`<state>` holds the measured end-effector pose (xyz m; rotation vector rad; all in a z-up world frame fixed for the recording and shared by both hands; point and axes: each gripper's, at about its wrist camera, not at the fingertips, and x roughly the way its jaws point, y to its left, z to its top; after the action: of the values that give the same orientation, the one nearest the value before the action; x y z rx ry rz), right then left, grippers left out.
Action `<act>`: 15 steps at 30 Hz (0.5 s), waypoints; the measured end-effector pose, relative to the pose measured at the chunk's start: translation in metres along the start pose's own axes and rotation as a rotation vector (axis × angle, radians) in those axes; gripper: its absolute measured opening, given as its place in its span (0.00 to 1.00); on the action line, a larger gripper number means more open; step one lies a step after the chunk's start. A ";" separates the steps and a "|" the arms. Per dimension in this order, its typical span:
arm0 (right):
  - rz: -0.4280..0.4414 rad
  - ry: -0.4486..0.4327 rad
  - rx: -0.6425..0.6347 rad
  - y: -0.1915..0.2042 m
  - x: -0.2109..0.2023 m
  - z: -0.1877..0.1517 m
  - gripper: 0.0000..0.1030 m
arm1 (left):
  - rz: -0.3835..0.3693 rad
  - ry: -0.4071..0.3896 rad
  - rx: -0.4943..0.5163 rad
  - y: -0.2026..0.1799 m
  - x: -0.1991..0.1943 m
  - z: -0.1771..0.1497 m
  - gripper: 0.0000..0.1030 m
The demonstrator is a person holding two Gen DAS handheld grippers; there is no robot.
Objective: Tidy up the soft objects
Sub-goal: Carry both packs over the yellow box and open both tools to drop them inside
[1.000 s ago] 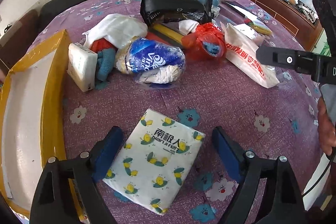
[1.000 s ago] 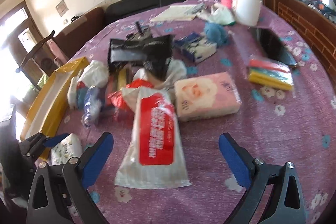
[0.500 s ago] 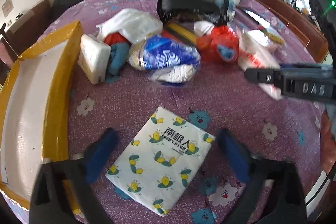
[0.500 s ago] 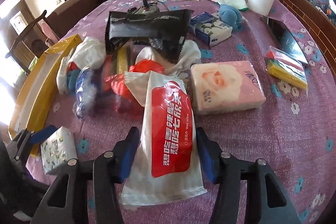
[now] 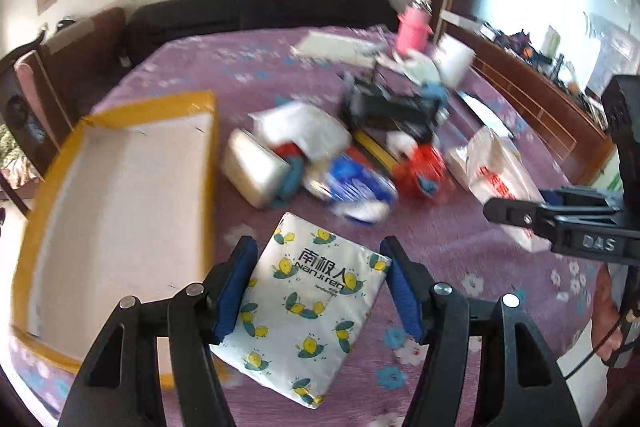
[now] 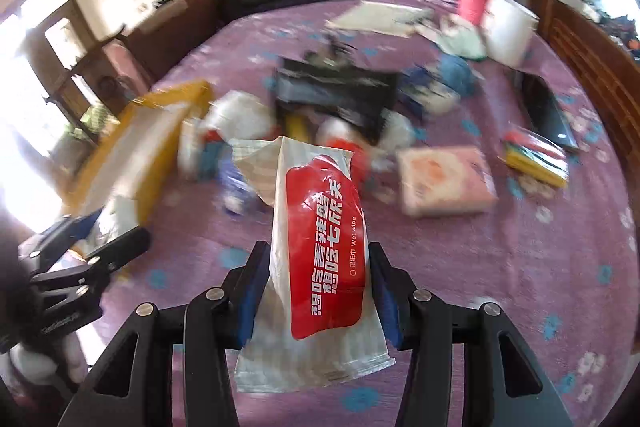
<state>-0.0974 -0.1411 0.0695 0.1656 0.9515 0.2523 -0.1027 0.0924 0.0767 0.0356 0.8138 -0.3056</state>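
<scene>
My left gripper (image 5: 320, 267) is shut on a white tissue pack with yellow bees (image 5: 308, 311) and holds it above the purple tablecloth, next to the yellow cardboard tray (image 5: 116, 211). My right gripper (image 6: 318, 275) is shut on a white and red wet wipe pack (image 6: 320, 247), lifted off the table. The wipe pack (image 5: 500, 183) and the right gripper's finger also show in the left wrist view. The left gripper (image 6: 100, 259) shows at the left of the right wrist view with the tissue pack.
A blurred pile lies mid-table: a white bag (image 5: 304, 127), a tissue block (image 5: 252, 175), a blue pack (image 5: 352, 187), a red bag (image 5: 424, 167), a black pouch (image 6: 336, 91). A pink tissue pack (image 6: 444, 179), a sponge pack (image 6: 536, 159), a phone (image 6: 548, 111) lie right.
Both grippers have closed on their packs and lifted them. The left one has swung toward the yellow tray; the views have tilted up and blurred.
</scene>
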 end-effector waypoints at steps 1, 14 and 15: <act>0.038 -0.003 0.003 0.007 0.000 0.004 0.51 | 0.019 -0.011 -0.006 0.007 -0.004 0.005 0.61; 0.392 0.065 0.049 0.121 0.068 0.088 0.52 | 0.227 -0.026 -0.106 0.116 0.014 0.057 0.62; 0.405 0.073 0.053 0.127 0.074 0.092 0.52 | 0.236 -0.022 -0.113 0.122 0.018 0.059 0.62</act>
<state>0.0012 -0.0009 0.0953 0.4011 0.9926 0.6090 -0.0143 0.1959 0.0939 0.0221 0.7951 -0.0375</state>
